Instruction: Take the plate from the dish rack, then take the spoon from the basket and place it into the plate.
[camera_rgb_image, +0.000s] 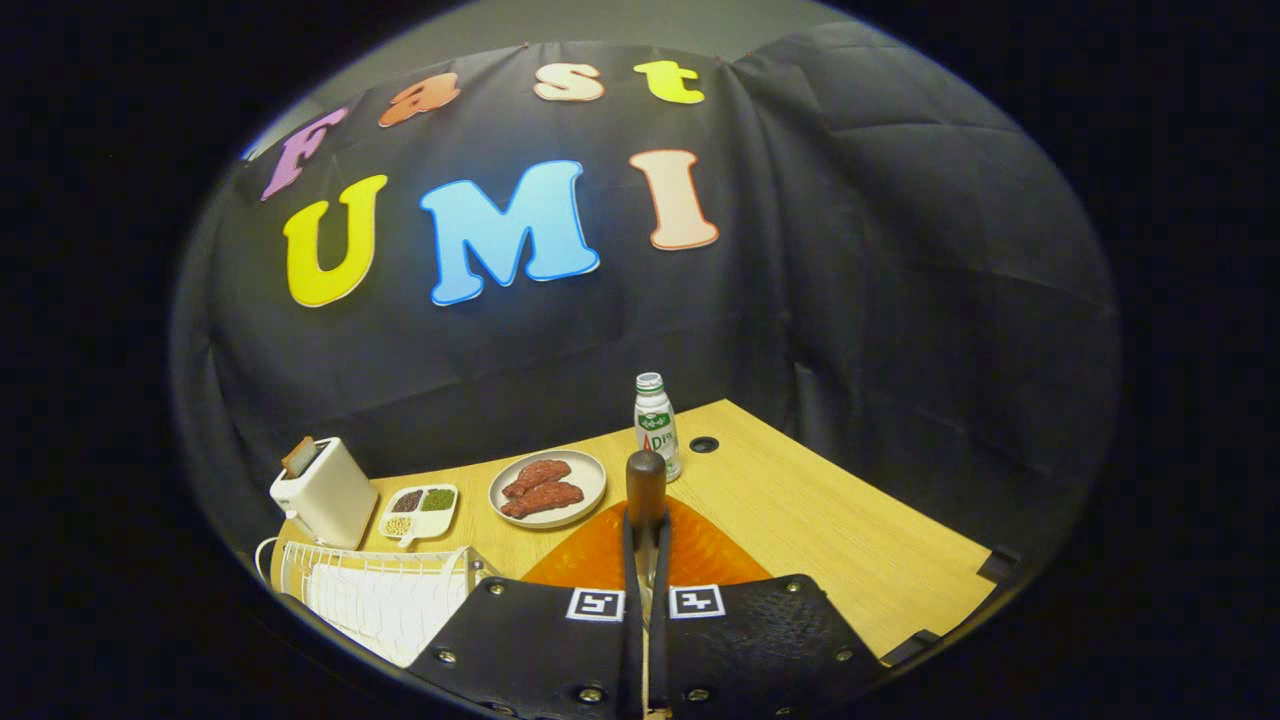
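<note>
Claw (646, 590) clamped on wooden-handled spoon (646, 487)

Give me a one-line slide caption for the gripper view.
Gripper shut on a wooden-handled spoon above an orange plate, white dish rack beside it.

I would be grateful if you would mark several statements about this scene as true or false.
1. The gripper is shut on the brown handle of the spoon. True.
2. The orange plate stands in the dish rack. False: it lies flat on the table, just ahead of the fingers, beside the rack.
3. The bottle lies on its side. False: it stands upright, beyond the spoon handle.
4. The grey plate holds reddish-brown pieces of food. True.
5. The toaster stands beyond the dish rack. True.
</note>
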